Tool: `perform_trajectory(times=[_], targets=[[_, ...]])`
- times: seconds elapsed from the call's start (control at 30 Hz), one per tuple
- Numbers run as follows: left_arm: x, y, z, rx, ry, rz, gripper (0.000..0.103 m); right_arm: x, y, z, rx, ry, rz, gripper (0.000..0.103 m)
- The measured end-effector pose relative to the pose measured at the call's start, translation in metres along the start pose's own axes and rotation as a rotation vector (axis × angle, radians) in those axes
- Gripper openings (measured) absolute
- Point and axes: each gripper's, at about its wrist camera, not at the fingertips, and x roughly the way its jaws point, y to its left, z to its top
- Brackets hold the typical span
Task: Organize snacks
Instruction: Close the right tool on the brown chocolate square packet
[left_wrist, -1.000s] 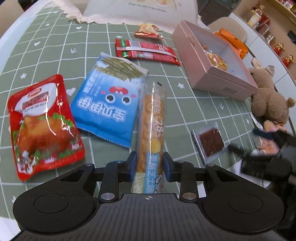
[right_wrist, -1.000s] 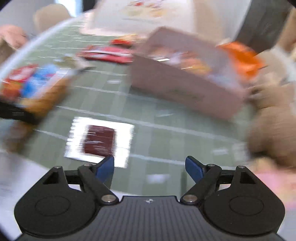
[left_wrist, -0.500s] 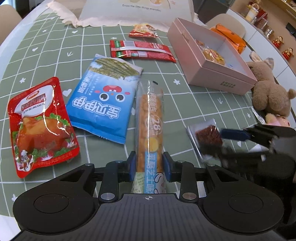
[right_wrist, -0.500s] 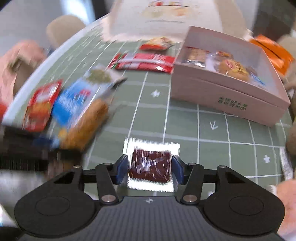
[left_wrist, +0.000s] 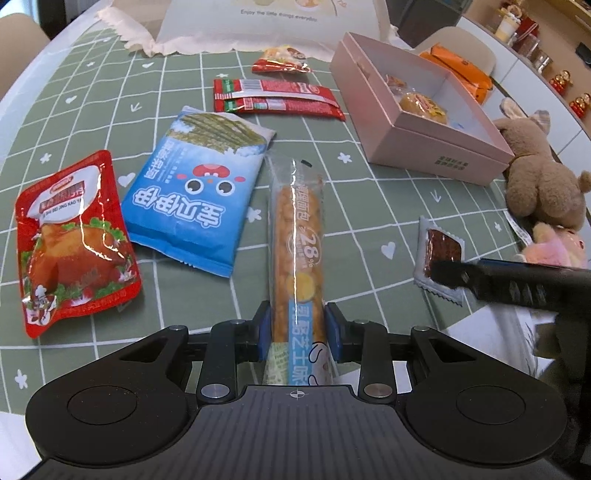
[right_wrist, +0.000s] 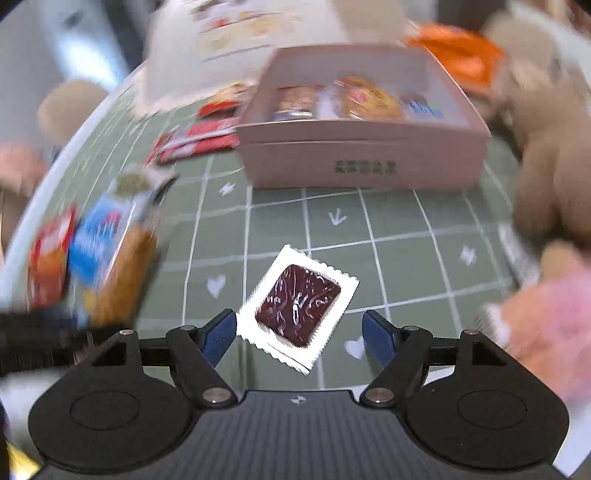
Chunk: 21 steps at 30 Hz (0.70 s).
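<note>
My left gripper (left_wrist: 297, 328) is shut on a long clear-wrapped orange bread stick (left_wrist: 297, 240) that points away over the green checked cloth. My right gripper (right_wrist: 299, 332) is open; a small white packet with a dark brown square (right_wrist: 297, 304) lies between its fingers, touching neither. The packet also shows in the left wrist view (left_wrist: 441, 254), partly hidden by the right gripper. The open pink box (left_wrist: 417, 122) holds a few snacks at the far right; it also shows in the right wrist view (right_wrist: 364, 147).
A red chicken packet (left_wrist: 70, 240), a blue chip bag (left_wrist: 195, 192), red stick packs (left_wrist: 273, 98) and a small red packet (left_wrist: 280, 61) lie on the cloth. Plush toys (left_wrist: 543, 184) sit at the right edge. A white paper bag (left_wrist: 273, 22) stands at the back.
My right gripper opened and drew back from the brown-square packet, which now lies turned at an angle between its fingers. My left gripper still holds the bread stick.
</note>
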Motion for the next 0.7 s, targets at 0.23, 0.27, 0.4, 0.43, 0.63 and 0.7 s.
perform_trajectory(times=[0.23,0.27,0.4,0.43,0.63,0.7], targets=[[0.001,0.001,0.0,0.005,-0.001,-0.002,0.035,0.015,0.036,0.004,-0.178,-0.043,-0.005,0.074],[0.001,0.001,0.0,0.005,0.0,-0.003,0.035,0.015,0.04,0.0,-0.232,-0.048,-0.017,0.073],[0.0,0.002,0.0,0.003,0.0,-0.007,0.035,0.008,0.035,-0.014,-0.356,-0.057,-0.036,0.073],[0.0,0.002,0.0,0.003,0.0,-0.007,0.035,0.005,0.03,-0.015,-0.357,-0.055,-0.029,0.074],[0.0,0.001,0.0,0.002,-0.001,-0.007,0.035,-0.001,0.004,-0.009,-0.265,-0.04,-0.058,0.08],[0.0,0.002,0.0,0.002,-0.002,-0.007,0.035,-0.001,0.003,-0.006,-0.215,-0.034,-0.029,0.08]])
